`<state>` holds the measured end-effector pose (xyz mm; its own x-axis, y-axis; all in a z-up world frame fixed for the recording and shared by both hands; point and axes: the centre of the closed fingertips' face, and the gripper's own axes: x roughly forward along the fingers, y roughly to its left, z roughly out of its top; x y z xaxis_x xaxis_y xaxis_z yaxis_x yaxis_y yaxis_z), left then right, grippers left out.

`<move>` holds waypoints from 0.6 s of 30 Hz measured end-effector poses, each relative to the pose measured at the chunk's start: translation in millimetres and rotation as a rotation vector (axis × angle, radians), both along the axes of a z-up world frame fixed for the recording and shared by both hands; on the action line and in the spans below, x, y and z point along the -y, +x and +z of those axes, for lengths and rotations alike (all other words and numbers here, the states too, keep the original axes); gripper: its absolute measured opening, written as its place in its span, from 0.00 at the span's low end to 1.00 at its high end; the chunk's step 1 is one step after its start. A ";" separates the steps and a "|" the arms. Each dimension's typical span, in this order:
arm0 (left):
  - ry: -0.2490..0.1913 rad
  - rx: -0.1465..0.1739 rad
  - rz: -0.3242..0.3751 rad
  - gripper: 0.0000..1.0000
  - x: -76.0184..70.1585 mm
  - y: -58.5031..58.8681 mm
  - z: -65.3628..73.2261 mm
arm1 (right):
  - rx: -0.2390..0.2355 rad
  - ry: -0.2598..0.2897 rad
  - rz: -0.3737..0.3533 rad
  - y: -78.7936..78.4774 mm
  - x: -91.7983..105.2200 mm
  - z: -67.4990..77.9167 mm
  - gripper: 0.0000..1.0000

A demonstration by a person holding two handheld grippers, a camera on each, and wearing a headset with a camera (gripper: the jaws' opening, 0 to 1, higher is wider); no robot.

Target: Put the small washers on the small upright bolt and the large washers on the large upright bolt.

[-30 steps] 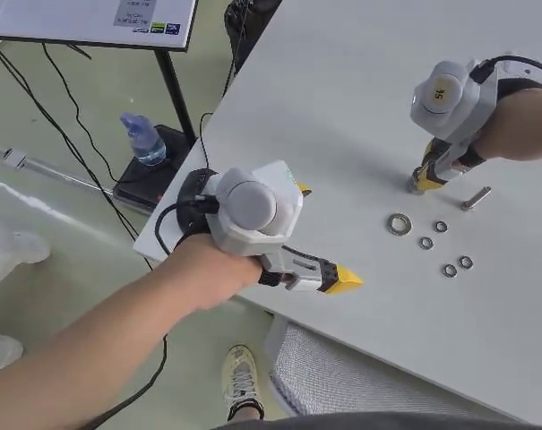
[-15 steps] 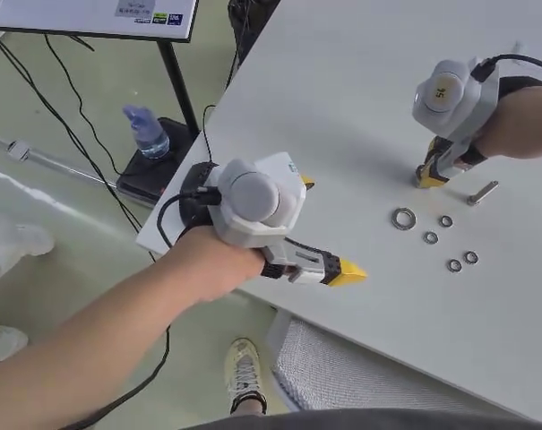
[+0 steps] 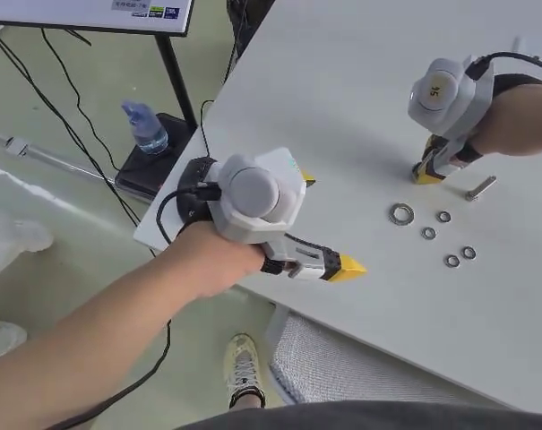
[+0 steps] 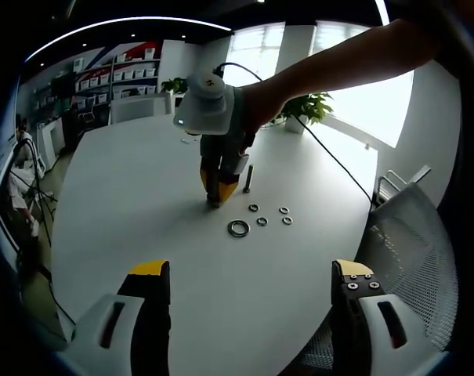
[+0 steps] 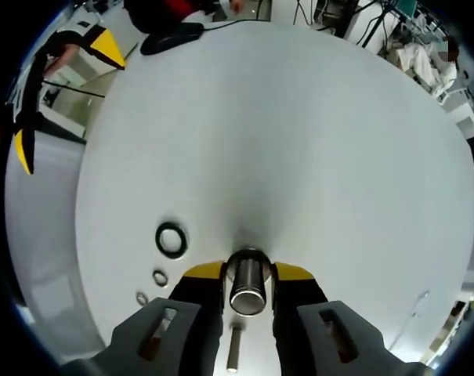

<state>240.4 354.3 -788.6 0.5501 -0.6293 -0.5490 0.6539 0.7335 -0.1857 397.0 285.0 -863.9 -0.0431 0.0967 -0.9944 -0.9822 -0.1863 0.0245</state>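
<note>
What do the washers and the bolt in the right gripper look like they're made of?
Large washer and small washers: likely steel, plain grey rings with a dull sheen. Large bolt, between the right gripper's jaws: probably polished or plated steel, its silvery shaft reflecting light.

White table (image 3: 342, 107), 1 large washer (image 3: 401, 214), 4 small washers (image 3: 443, 217), lying bolt (image 3: 479, 187)

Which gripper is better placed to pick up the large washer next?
Left. The left gripper is open and empty, and it faces the large washer across bare table. The right gripper is shut on the large bolt, so it is busy.
</note>
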 end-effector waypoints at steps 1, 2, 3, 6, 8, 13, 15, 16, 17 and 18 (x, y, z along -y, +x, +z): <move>0.005 0.000 -0.001 0.84 -0.5 0.0 -0.4 | -0.001 0.001 -0.005 0.0 -0.3 0.0 0.22; 0.008 -0.003 -0.001 0.84 -0.9 -0.2 -1.0 | -0.003 0.002 -0.007 -0.5 -0.3 0.3 0.22; 0.006 -0.002 0.000 0.84 -1.1 -0.1 -0.8 | -0.003 0.002 -0.006 -0.6 -0.3 0.4 0.22; 0.000 -0.002 0.003 0.84 -1.4 -0.2 -0.3 | 0.001 -0.001 -0.001 -1.7 -0.6 0.6 0.23; 0.005 -0.004 0.001 0.84 -1.7 -1.1 -2.1 | 0.000 -0.002 -0.005 -2.0 -1.1 0.6 0.23; 0.006 -0.009 -0.001 0.84 -1.1 -3.6 -2.4 | -0.004 -0.001 -0.008 -0.5 -0.5 -1.2 0.23; 0.003 -0.008 0.001 0.84 -1.2 -3.5 -1.9 | -0.005 -0.001 -0.002 -1.6 -0.3 -1.0 0.24; 0.003 -0.007 0.002 0.84 -1.7 -3.4 -1.9 | -0.004 -0.001 -0.003 -2.0 -0.1 -0.8 0.24; 0.003 -0.007 0.004 0.84 -2.0 -3.2 -1.9 | -0.004 -0.001 0.000 -2.6 0.0 -0.7 0.24; 0.003 -0.007 0.004 0.84 -2.2 -3.1 -1.7 | -0.002 0.002 0.017 -2.9 0.0 -0.9 0.24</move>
